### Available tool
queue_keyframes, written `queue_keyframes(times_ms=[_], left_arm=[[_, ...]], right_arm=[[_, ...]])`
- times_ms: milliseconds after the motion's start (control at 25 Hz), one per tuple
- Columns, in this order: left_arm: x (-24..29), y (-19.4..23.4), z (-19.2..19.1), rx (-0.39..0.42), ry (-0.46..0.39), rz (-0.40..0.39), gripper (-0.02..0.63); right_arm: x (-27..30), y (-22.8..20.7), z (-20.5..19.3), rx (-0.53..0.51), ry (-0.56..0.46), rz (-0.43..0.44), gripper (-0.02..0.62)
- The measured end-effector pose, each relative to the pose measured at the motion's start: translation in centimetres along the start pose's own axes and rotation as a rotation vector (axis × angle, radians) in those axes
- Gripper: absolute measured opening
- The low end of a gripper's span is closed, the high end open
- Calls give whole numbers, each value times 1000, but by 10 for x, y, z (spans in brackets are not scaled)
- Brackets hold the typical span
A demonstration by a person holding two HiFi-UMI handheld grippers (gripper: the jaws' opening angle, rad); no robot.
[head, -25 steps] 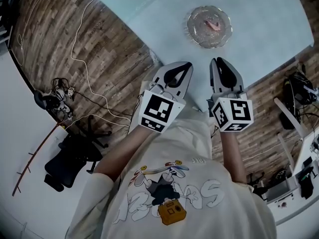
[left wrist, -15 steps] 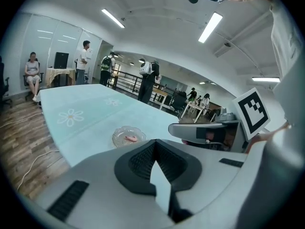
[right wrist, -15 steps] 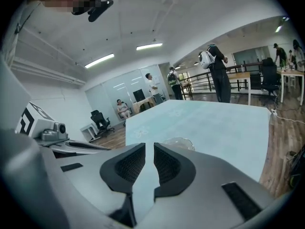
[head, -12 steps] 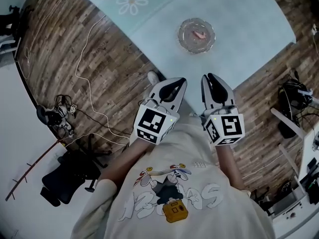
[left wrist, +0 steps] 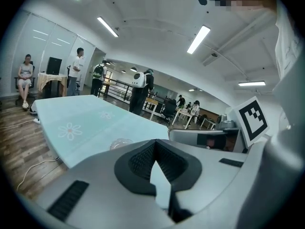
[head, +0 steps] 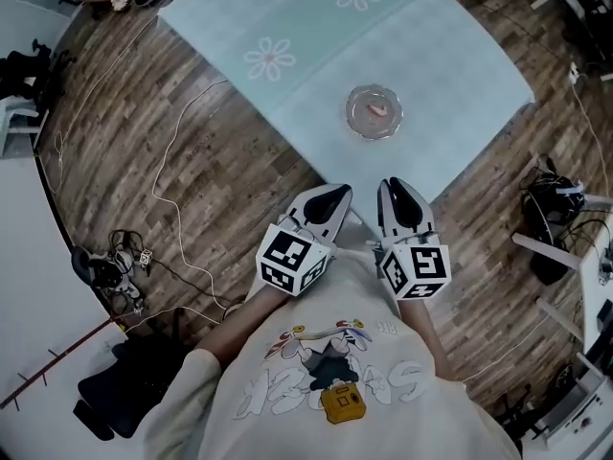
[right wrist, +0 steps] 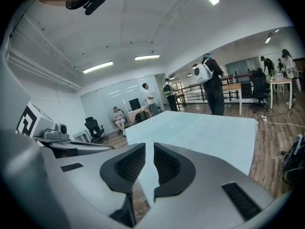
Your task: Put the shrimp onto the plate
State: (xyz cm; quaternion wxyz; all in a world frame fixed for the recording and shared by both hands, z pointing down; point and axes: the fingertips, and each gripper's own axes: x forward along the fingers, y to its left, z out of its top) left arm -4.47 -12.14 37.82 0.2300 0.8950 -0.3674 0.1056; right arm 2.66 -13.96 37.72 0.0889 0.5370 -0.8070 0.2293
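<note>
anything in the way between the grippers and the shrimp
Nothing visible. The shrimp already lies on the plate, and only bare table lies between it and the left gripper and right gripper, both empty.

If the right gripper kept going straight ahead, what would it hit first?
Most likely the table, whose blue top shows ahead between the right gripper's jaws. Nothing nearer shows, though depth is unclear.

Open-plan office: desks [right wrist: 243,85], swivel chairs [right wrist: 94,127], ceiling strip lights [left wrist: 198,38].
</note>
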Motion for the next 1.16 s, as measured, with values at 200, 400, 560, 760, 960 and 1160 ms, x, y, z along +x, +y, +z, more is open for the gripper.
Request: queue_keyframes(times_ms=[200,400,560,760,960,1160], left_arm=[[-16,-1,14,28,-32,-48,8],[-22,0,23,53,-58,-71,8],[-40,17,22,56,-65,-69,8],[-62,35,20,55,-74,-61,8],[-71,38,14,57,-67,-72,8],[-104,42,-11,51,-4,-73,8]], right_arm=[[-12,39,2,-69,-11,-10,59],[-18,46,-2,-60,-20,-55,46],[-10,63,-3,-50,-35,-58,46],[1,90,-8,-71,-18,-50,46],[2,101,-15,-72,-10,-53,46],[-6,132,-44,-18,24,-54,46]])
